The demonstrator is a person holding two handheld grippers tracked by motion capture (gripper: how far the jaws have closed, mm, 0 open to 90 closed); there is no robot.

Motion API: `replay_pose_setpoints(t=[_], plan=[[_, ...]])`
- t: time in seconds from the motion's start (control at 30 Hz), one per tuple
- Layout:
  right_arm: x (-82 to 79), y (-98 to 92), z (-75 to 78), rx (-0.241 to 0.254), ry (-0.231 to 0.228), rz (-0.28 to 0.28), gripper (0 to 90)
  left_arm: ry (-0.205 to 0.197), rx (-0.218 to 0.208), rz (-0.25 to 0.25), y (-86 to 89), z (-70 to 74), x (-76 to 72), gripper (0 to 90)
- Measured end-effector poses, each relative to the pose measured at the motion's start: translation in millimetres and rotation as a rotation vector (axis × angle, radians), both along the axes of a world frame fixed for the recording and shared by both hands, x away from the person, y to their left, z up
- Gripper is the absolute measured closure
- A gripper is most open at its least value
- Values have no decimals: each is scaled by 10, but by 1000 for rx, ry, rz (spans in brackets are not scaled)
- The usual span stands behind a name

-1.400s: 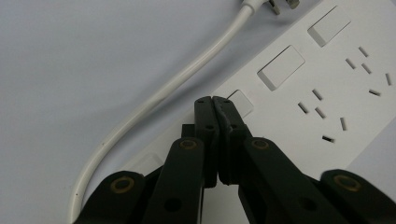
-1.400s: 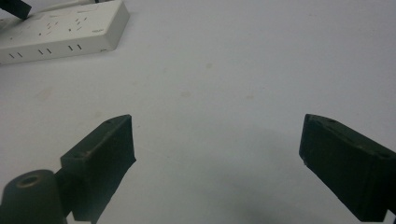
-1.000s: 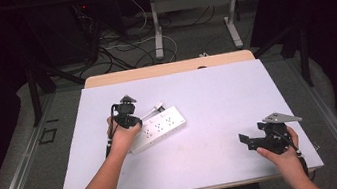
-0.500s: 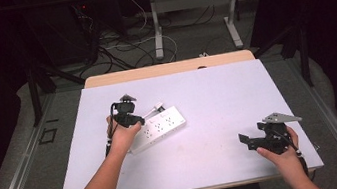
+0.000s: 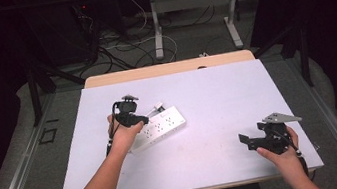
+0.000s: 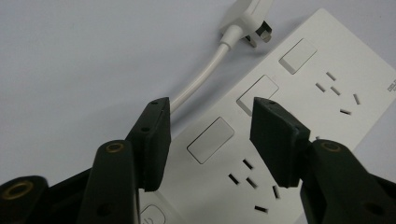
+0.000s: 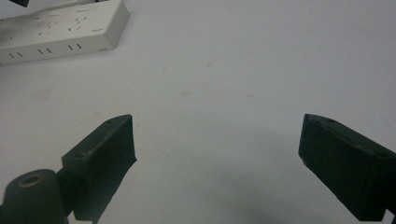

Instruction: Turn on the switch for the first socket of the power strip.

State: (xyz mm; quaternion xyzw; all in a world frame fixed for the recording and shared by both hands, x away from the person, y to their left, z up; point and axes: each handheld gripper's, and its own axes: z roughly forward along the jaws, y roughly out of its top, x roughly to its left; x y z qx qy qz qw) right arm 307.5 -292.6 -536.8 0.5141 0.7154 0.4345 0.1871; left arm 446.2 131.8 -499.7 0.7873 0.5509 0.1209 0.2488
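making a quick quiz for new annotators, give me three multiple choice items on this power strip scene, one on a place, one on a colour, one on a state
1. Where does the power strip lie on the table?
A. left of the middle, by the left claw
B. at the right edge
C. on the floor

2. What colour is the power strip?
A. black
B. white
C. red

3. How is the right claw?
A. shut on the plug
B. shut on the cable
C. open, nothing between its jaws

Answers:
1. A, the high view shows the strip left of the middle, under the left claw.
2. B, its body, cable and plug are all white in the left gripper view.
3. C, the right gripper view shows its jaws wide apart over bare table.
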Motion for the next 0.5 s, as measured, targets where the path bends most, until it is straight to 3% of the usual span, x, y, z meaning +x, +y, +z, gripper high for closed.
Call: replay_pose_setpoints(t=[0.17,0.33,0.5], plan=[[-3,0,2,-2,-2,-1,102,-40,18,-29,-25,18,-12,396],[-2,-3,1,-1,-2,-1,102,-95,-1,-77,-25,43,-21,348],[-3,-3,2,-2,-1,-1,102,-116,-6,-99,-30,80,-46,302]])
